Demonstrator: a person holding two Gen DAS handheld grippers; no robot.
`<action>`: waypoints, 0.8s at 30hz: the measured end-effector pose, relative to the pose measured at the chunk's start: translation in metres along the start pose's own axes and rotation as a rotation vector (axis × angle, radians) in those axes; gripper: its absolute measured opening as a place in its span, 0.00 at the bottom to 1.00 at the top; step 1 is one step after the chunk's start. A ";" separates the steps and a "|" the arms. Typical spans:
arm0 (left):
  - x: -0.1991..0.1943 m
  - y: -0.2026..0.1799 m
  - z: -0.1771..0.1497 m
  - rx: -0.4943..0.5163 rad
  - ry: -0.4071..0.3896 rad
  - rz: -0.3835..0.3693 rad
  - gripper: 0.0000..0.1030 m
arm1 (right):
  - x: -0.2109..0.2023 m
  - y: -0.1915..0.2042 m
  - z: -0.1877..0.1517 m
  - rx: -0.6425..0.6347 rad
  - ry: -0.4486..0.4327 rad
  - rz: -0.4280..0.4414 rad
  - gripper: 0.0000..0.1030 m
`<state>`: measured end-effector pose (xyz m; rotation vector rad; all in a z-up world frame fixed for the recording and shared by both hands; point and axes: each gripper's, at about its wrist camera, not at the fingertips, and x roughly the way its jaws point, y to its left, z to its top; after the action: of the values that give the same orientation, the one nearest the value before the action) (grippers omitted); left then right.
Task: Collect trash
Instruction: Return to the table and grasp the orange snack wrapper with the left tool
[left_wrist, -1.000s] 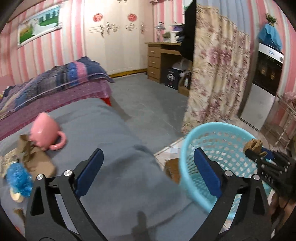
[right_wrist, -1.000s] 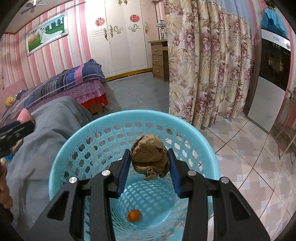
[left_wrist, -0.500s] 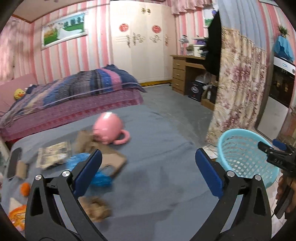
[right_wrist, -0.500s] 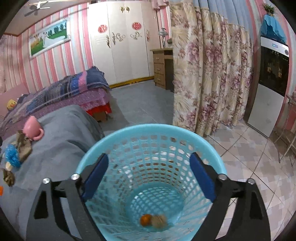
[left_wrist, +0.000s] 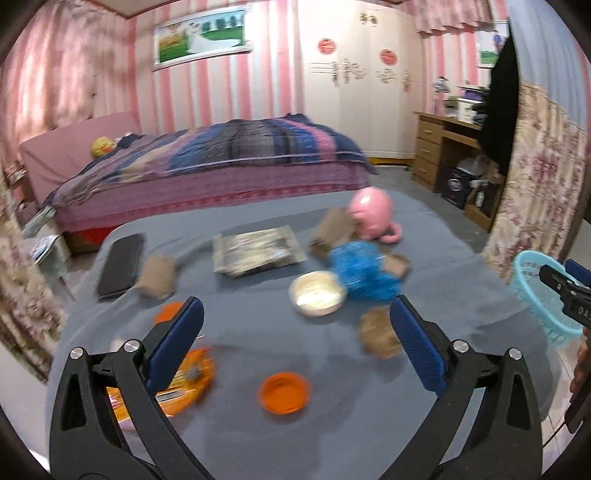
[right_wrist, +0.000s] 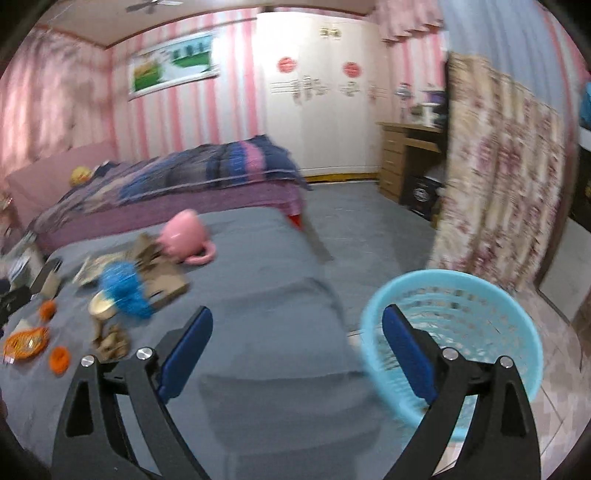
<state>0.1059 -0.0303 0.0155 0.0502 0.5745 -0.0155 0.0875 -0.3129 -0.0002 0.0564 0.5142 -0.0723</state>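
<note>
Two handheld grippers face a grey-covered tabletop (left_wrist: 258, 435) strewn with trash in a pink-striped bedroom. The left gripper (left_wrist: 295, 343) hovers over the clutter, its blue-padded jaws spread wide and holding nothing. The right gripper (right_wrist: 297, 347) is likewise gaping and empty, with nothing between its pads.

The turquoise mesh basket (right_wrist: 491, 295) stands on the tiled floor beside the tabletop, at about four o'clock in the right view; its inside is too blurred to read here.

By the look of it, the job is far from finished. Still lying on the tabletop in the left view: an orange cap (left_wrist: 283, 392) at six o'clock, a crumpled brown paper ball (left_wrist: 378, 334) at four o'clock, an orange wrapper (left_wrist: 184, 387) at seven o'clock, a shaggy blue scrubber (left_wrist: 364, 271) and a cream-coloured lid (left_wrist: 317, 293) near centre, and a flat printed packet (left_wrist: 256, 249) just beyond. A pink mug (left_wrist: 373, 218) lies on its side at one o'clock.
</note>
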 end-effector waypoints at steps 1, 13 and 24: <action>0.000 0.007 -0.003 0.000 0.002 0.015 0.95 | 0.000 0.008 0.000 -0.011 0.004 0.011 0.89; 0.028 0.094 -0.042 -0.133 0.129 0.107 0.95 | 0.020 0.100 0.006 -0.084 0.049 0.112 0.89; 0.064 0.086 -0.054 -0.094 0.236 0.081 0.87 | 0.058 0.091 -0.019 -0.028 0.144 0.076 0.89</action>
<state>0.1331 0.0582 -0.0605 -0.0165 0.8078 0.0975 0.1360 -0.2245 -0.0423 0.0538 0.6564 0.0131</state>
